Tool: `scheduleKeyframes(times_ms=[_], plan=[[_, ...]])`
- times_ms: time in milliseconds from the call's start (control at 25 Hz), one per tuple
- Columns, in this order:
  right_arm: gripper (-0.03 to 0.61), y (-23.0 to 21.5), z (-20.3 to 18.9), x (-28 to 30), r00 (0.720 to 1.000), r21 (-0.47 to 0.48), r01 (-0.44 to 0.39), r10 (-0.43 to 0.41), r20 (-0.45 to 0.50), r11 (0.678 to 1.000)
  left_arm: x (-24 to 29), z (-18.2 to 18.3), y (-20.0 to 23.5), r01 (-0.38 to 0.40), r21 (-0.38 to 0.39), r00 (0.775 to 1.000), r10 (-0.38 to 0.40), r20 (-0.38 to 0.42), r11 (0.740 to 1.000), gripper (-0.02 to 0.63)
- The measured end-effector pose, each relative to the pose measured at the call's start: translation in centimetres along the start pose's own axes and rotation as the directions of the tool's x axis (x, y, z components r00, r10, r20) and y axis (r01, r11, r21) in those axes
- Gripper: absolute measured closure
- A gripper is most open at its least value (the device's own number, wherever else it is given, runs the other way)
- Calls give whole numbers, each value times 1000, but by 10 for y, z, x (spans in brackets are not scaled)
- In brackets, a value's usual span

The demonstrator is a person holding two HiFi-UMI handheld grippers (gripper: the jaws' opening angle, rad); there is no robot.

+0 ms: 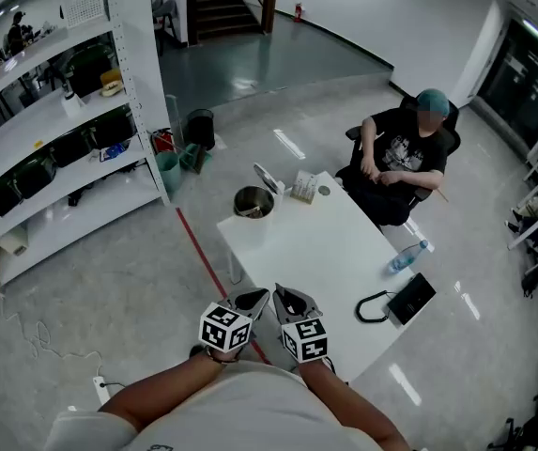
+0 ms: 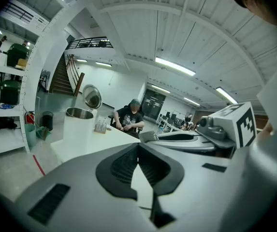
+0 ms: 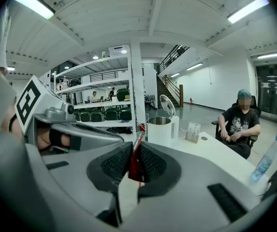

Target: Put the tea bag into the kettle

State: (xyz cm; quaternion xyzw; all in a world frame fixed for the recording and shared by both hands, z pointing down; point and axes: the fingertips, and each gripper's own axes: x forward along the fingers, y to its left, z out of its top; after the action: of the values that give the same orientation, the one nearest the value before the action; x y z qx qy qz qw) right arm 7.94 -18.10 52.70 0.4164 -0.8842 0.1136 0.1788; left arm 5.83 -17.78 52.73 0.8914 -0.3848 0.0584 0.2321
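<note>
Plainly found the red tea bag [image 3: 132, 167] pinched upright between the narrow jaws of the right gripper [image 3: 136, 148], by the near edge of the white table [image 1: 325, 252]. Saw the left gripper [image 2: 138, 145] just beside it on the left, jaws drawn together at the tips with nothing between them, only table showing through the gap beneath. Spotted the white kettle [image 1: 253, 202] at the table's far left corner, well apart from both grippers, lid [image 1: 268, 178] tipped up and the steel mouth open. Noted a small box [image 1: 304, 187] just right of the kettle, a water bottle [image 1: 407, 256] standing at the right edge, and a flat black case [image 1: 410, 298] with a looped black cable [image 1: 372, 308] near the right corner. Made out a seated person [image 1: 407, 153] beyond the table's far right side, a white shelving rack [image 1: 62, 139] off to the left, and a red floor line [image 1: 198, 247] running toward the table's left side.
</note>
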Motion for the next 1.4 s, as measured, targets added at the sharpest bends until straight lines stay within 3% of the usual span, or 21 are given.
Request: scheduleKeyframes(times_ms=[760, 1000, 1400], plan=[[528, 115, 58, 139, 996, 69, 81, -83, 29, 994, -105, 47, 161, 59, 76, 998, -59, -7, 995, 604], [528, 142, 62, 161, 997, 68, 76, -78, 20, 995, -120, 47, 186, 61, 55, 998, -60, -12, 997, 605], [528, 141, 71, 193, 999, 68, 41, -41, 5, 997, -119, 47, 213, 39, 24, 999, -39, -15, 999, 604]])
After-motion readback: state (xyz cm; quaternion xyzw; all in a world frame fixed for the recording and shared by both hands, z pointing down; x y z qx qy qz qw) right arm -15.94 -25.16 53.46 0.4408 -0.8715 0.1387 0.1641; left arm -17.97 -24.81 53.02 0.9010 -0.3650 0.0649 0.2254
